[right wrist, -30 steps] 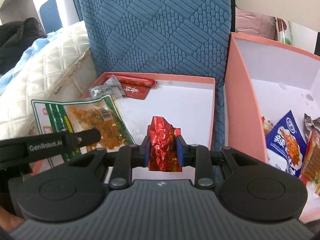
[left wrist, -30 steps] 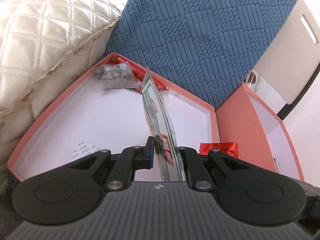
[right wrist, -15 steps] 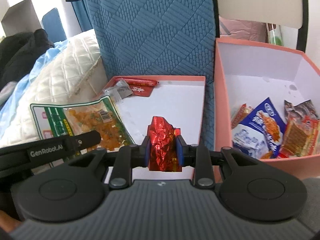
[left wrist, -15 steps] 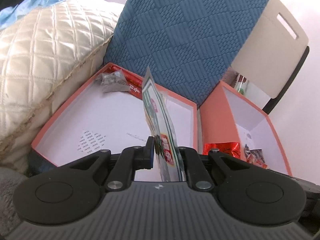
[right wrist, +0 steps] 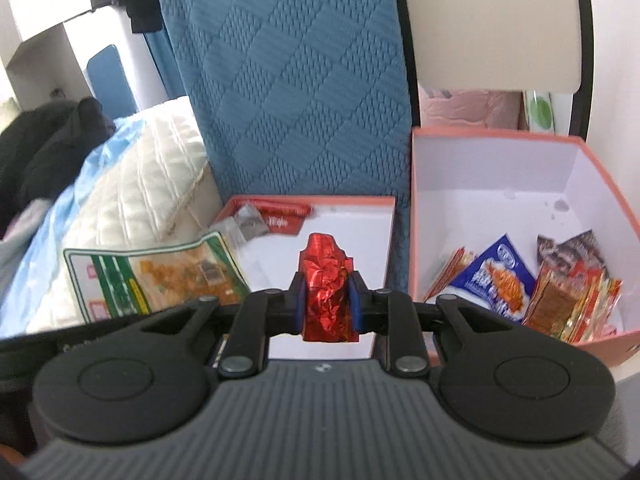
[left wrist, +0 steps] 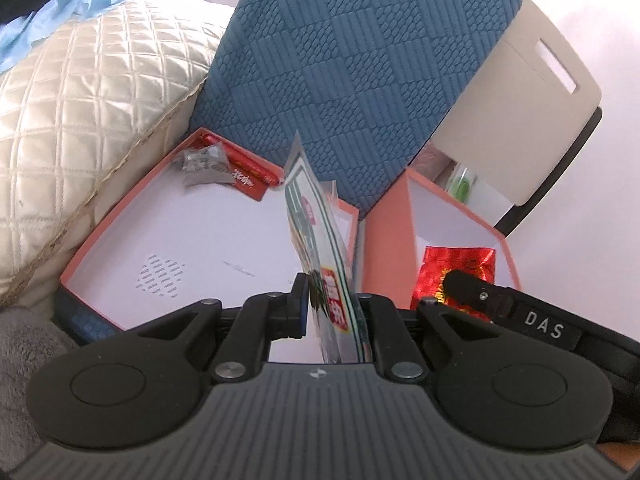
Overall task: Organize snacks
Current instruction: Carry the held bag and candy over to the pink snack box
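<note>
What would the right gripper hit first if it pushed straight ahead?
Probably the white floor of the shallow tray: the right gripper, shut on the red foil pack, points down at it. Depth is unclear.

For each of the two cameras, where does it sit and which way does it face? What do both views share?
Left wrist: sits on the left gripper, looking forward and down at the shallow tray; its fingers grip the green packet, and the right gripper's finger shows at right.
Right wrist: sits on the right gripper, facing the tray and the snack box; its fingers grip the red foil snack.
Shared: tray, box, blue cushion, both held snacks.
</note>
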A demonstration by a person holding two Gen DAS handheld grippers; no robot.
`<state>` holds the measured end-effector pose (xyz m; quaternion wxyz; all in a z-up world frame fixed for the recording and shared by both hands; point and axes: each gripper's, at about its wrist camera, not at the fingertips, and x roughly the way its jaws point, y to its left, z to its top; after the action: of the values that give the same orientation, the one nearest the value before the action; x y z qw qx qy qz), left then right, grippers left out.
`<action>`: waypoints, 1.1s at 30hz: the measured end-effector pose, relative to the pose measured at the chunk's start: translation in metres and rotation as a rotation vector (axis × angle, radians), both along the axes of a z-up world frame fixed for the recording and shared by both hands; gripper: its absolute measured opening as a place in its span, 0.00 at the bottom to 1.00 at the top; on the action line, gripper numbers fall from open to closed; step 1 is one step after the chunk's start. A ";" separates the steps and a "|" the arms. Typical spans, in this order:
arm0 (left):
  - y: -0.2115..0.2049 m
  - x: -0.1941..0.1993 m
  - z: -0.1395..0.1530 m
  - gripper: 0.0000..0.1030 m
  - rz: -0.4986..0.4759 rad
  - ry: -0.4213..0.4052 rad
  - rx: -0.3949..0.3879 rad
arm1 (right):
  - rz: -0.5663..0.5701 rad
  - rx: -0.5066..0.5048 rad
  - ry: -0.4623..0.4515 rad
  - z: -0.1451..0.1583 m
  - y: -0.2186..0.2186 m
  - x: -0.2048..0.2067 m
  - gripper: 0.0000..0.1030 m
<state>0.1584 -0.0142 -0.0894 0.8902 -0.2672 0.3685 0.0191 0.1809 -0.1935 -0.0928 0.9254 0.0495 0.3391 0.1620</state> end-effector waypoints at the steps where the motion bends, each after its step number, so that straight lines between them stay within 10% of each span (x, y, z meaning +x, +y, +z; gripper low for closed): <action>1: -0.002 0.002 0.006 0.12 0.001 -0.001 -0.003 | -0.003 0.005 -0.004 0.006 -0.004 0.001 0.24; 33: -0.111 0.100 0.105 0.12 -0.142 -0.112 0.086 | -0.066 0.039 -0.154 0.096 -0.102 0.045 0.24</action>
<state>0.2582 -0.1256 0.0153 0.9191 -0.2028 0.3349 -0.0434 0.2255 -0.2959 0.0030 0.9524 0.0658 0.2618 0.1413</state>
